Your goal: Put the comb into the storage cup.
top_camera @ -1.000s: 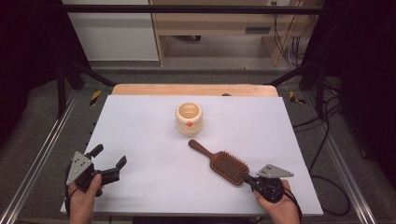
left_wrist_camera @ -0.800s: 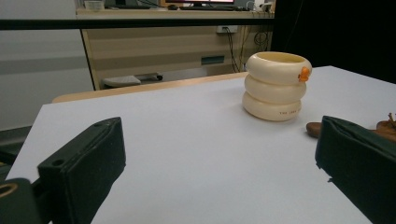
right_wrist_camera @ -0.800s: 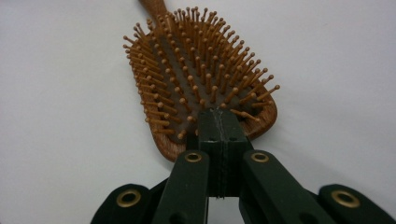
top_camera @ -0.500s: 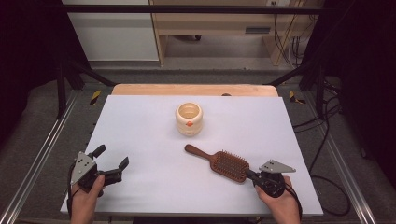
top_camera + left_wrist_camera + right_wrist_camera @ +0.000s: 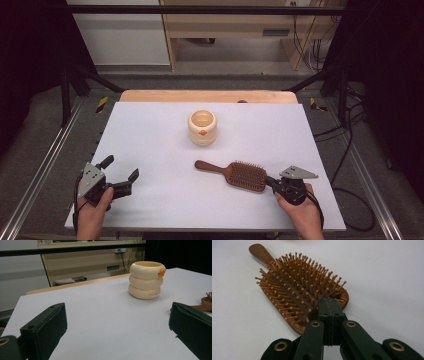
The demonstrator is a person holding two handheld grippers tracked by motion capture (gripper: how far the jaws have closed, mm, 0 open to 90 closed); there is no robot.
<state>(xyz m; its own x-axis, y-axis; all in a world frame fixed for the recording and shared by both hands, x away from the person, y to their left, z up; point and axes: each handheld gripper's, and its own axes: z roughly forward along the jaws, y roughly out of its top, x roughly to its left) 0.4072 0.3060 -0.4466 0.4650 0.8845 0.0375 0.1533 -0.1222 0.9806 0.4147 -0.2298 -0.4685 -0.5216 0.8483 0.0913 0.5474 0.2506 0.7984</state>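
**Three cameras: one high, two riding low**

The high view looks forward and down from above the near edge of the counter, taking in its whole top. The left gripper view sits low near the near-left corner, facing across the counter toward the far edge, where the cream ringed cup stands. The right gripper view looks closely down its own fingers onto the wooden hairbrush. Cup and hairbrush also appear in the high view.
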